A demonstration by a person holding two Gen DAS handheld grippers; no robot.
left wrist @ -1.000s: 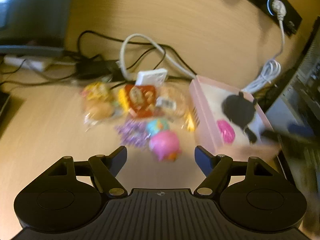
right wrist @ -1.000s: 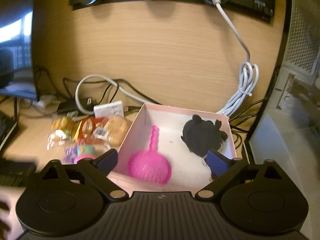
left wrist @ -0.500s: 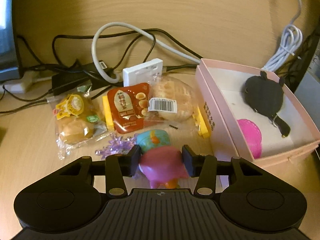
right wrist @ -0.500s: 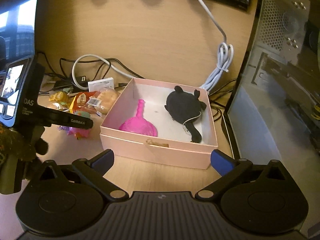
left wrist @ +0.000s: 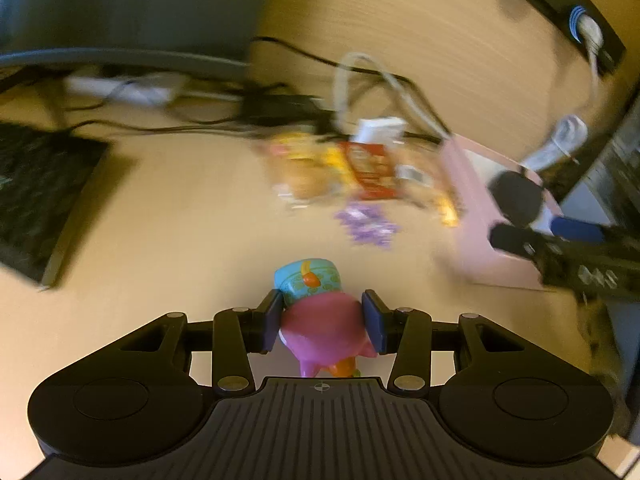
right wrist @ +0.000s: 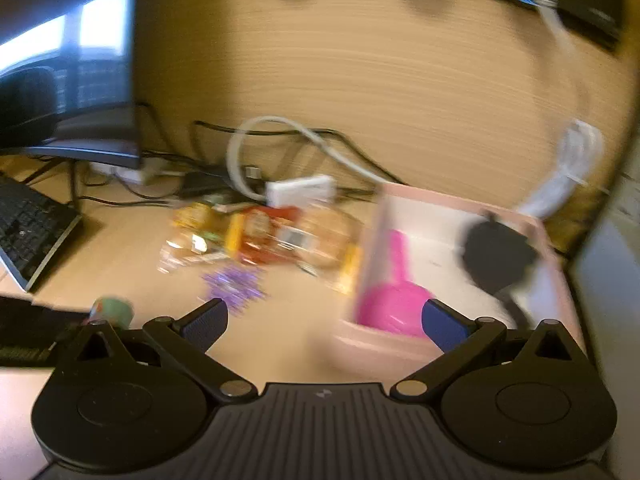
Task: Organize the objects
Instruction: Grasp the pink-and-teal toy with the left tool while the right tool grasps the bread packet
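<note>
Gripping the pink toy (left wrist: 326, 330), the left gripper (left wrist: 323, 320) had it lifted; the right gripper (right wrist: 324, 322) gaped empty. The pink box (right wrist: 554, 248) held two items; snack packets (right wrist: 264, 236) remained outside.

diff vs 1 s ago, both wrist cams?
The left gripper closed on the pink and teal toy, which lay loose by the snack packets before, and carried it back away from them. The right gripper stayed open and empty. Pink box, pink scoop, black plush and purple piece unchanged.
</note>
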